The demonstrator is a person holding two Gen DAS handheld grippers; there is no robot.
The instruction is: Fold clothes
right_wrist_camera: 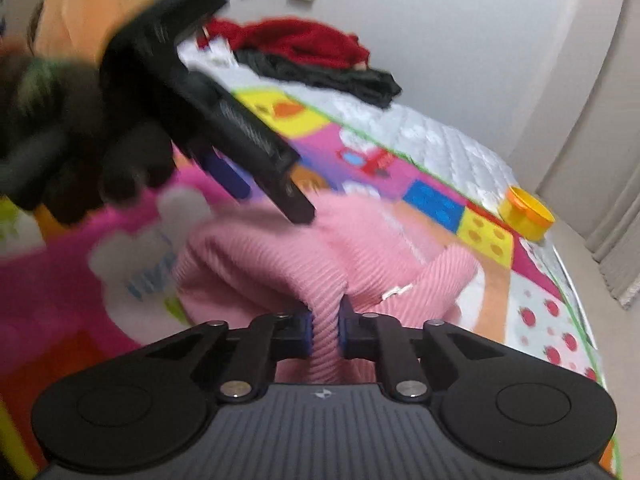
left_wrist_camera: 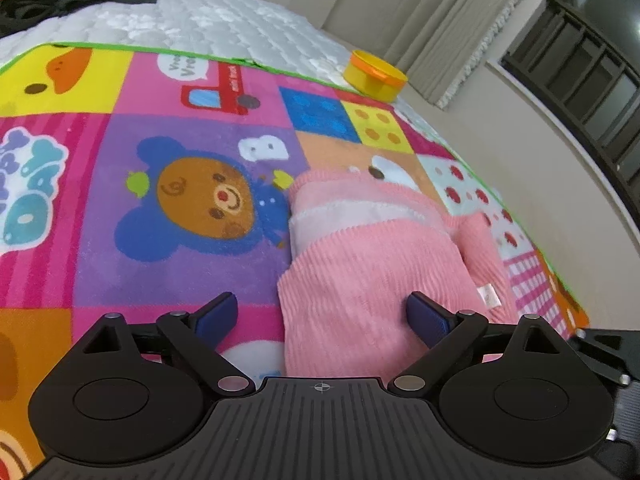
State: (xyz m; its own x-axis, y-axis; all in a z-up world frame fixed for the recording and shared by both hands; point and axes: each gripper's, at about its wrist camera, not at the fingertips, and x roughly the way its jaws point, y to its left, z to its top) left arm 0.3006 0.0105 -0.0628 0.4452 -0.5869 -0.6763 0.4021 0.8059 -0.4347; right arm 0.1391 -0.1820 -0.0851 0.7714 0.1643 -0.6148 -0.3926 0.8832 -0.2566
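Your right gripper (right_wrist_camera: pixel 325 330) pinches a fold of the pink garment (left_wrist_camera: pixel 372 264), half folded on the play mat (left_wrist_camera: pixel 160 272); your left gripper (left_wrist_camera: pixel 322 312) is wide open, empty. The dark clothes (right_wrist_camera: pixel 320 68) wait unfolded.

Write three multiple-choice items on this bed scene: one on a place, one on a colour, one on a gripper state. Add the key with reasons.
1. Where is the yellow tub?
A. on the pink garment
B. near the play mat's far corner, on the white mattress
C. on the dark clothes

2. What colour is the ribbed garment being folded?
A. pink
B. green
C. grey

3. How is the right hand-held gripper?
A. wide open
B. out of view
C. shut on the garment

Key: 1 B, the tub stands just past the play mat edge on the mattress. 2 A, the ribbed cloth is pink in both views. 3 C, a fold of cloth is pinched between its fingers, while the left hand-held gripper is open.
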